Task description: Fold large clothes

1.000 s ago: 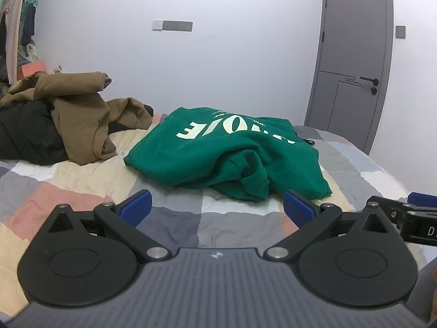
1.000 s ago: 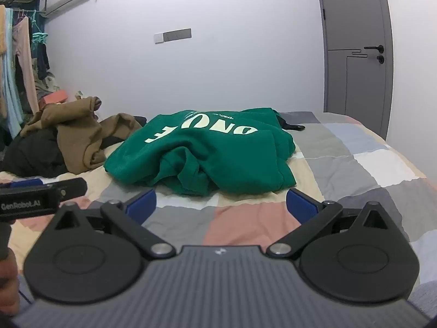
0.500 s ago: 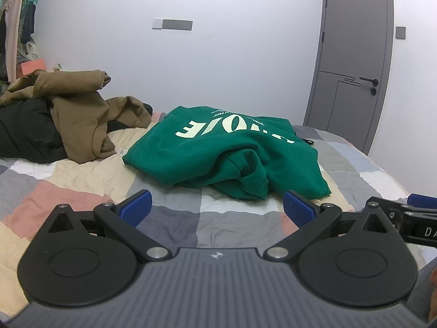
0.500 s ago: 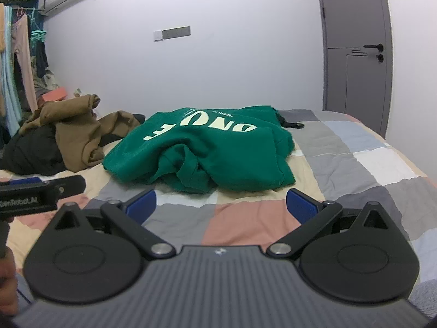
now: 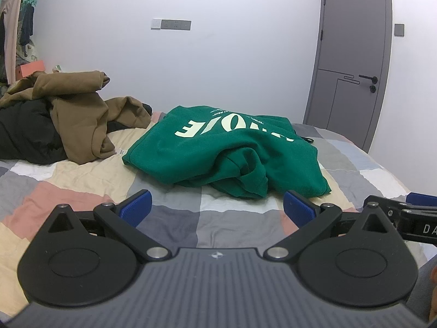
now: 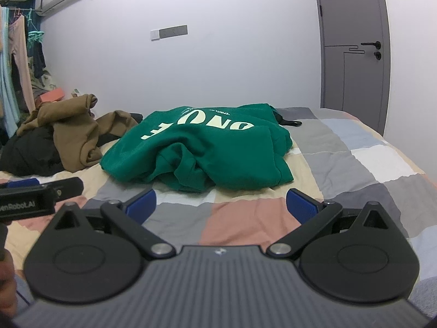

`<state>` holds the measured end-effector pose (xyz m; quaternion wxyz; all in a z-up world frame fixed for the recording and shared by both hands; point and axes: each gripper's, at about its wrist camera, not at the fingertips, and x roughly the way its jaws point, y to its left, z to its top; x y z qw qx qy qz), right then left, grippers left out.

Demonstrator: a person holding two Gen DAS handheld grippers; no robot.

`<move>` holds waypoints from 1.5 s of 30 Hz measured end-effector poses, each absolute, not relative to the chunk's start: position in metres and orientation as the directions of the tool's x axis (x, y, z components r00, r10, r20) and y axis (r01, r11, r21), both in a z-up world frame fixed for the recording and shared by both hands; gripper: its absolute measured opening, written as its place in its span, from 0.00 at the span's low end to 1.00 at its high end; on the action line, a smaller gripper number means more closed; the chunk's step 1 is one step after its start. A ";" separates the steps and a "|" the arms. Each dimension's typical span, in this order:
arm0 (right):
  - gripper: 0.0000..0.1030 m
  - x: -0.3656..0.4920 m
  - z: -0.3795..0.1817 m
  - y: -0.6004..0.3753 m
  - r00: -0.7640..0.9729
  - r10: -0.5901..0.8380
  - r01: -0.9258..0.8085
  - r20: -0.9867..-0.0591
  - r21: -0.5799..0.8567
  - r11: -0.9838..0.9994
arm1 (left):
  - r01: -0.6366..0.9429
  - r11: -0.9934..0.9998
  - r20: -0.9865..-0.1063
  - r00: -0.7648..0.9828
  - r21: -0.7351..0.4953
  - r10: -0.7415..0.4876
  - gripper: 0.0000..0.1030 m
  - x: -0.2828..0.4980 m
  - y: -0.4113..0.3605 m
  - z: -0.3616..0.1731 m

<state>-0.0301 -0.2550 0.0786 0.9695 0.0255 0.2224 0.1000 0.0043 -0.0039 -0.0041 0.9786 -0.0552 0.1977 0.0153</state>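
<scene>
The green sweatshirt (image 5: 226, 153) lies in a loose heap near the middle of the bed (image 5: 169, 216), printed letters up and a sleeve or hem bunched into a thick roll on the near side. It looks dropped there rather than laid out, so nothing of the fold seems begun; it would first need spreading flat. The checked quilt around it is bare on the near and right sides, which gives room to open it out.

Both tools are held low over the near edge of the bed, side by side, pointing at the heap. The left gripper (image 5: 217, 207) has its 2 blue pads spread wide with only quilt between them, and the right gripper (image 6: 221, 205) is spread the same way, gripping nothing. Neither touches the sweatshirt; both sit well short of it, a sensible ready stance for taking 2 corners at once.

To the left, a brown garment (image 5: 79, 114) is piled on a black one (image 5: 24, 134), near the sweatshirt but apart from it, probably waiting their turn.
</scene>
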 end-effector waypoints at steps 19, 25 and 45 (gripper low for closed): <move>1.00 -0.029 0.076 -0.255 0.879 0.199 -0.175 -0.432 0.095 0.980 | -0.051 0.994 -0.389 0.921 -0.100 0.008 1.00 0.004 -0.004 -0.004; 1.00 -0.029 0.075 -0.255 0.879 0.198 -0.174 -0.433 0.095 0.980 | -0.052 0.993 -0.388 0.922 -0.103 0.008 1.00 0.004 -0.004 -0.004; 1.00 -0.027 0.074 -0.256 0.875 0.194 -0.167 -0.443 0.101 0.981 | -0.054 0.993 -0.391 0.920 -0.102 0.010 1.00 0.004 -0.003 -0.006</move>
